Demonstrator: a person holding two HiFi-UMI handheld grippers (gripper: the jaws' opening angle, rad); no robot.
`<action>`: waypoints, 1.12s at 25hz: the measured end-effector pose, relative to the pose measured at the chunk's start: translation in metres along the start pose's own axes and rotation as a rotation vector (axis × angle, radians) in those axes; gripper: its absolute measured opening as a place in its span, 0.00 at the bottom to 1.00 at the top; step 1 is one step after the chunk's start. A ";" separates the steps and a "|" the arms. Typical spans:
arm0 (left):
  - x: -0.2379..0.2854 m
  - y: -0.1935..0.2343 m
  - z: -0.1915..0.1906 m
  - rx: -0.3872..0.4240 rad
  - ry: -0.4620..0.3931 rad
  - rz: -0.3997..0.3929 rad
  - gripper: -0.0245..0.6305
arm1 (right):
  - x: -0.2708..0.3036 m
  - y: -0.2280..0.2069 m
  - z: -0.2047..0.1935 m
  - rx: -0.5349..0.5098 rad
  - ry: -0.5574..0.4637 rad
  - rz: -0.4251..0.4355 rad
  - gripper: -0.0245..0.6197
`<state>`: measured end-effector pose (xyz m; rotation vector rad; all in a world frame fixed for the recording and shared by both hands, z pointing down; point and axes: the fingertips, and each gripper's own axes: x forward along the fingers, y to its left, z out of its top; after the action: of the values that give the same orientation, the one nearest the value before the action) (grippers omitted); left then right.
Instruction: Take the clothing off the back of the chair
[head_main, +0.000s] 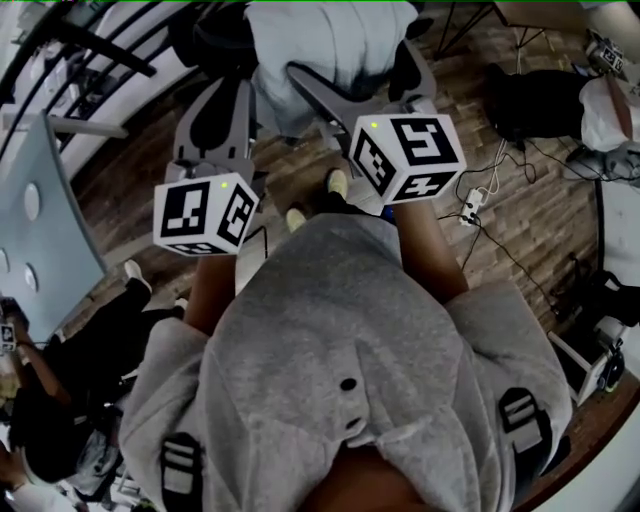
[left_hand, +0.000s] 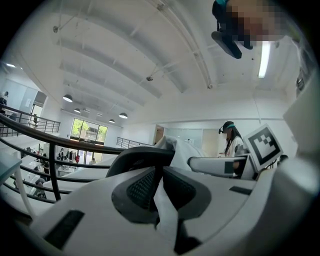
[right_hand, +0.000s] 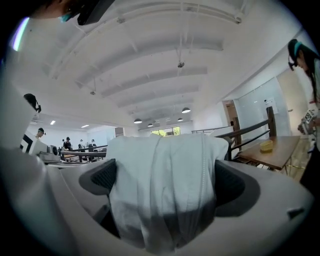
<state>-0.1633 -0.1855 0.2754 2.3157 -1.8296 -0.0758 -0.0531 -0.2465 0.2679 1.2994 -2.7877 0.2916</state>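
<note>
A white garment (head_main: 330, 40) hangs over the back of a black chair (head_main: 205, 40) in front of me. In the left gripper view the garment (left_hand: 182, 150) lies over the dark chair back (left_hand: 135, 155). A fold of it runs down between the pads of my left gripper (left_hand: 162, 185), which is shut on it. My right gripper (right_hand: 162, 200) is open wide, and the draped garment (right_hand: 160, 185) fills the gap between its jaws. From the head view, the left gripper (head_main: 215, 105) is at the chair's left side. The right gripper (head_main: 355, 65) is at the garment's middle.
A power strip (head_main: 468, 208) with cables lies on the wooden floor to the right, beyond it a black bag (head_main: 530, 100). A grey panel (head_main: 50, 230) stands at the left. A railing (left_hand: 45, 140) and a wooden table (right_hand: 272, 152) lie beyond the chair. Another person (left_hand: 232, 142) stands nearby.
</note>
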 end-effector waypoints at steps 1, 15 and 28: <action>-0.001 0.002 0.000 0.000 0.002 0.000 0.10 | 0.002 0.001 0.000 -0.002 0.002 -0.013 0.95; -0.008 0.008 0.004 0.006 0.013 -0.032 0.10 | 0.036 0.001 -0.009 0.000 0.070 0.009 0.80; -0.011 -0.011 0.008 0.027 0.009 -0.068 0.10 | -0.006 -0.003 -0.001 -0.043 0.092 0.027 0.20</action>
<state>-0.1567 -0.1732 0.2645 2.3925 -1.7588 -0.0509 -0.0471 -0.2431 0.2685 1.2089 -2.7212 0.2837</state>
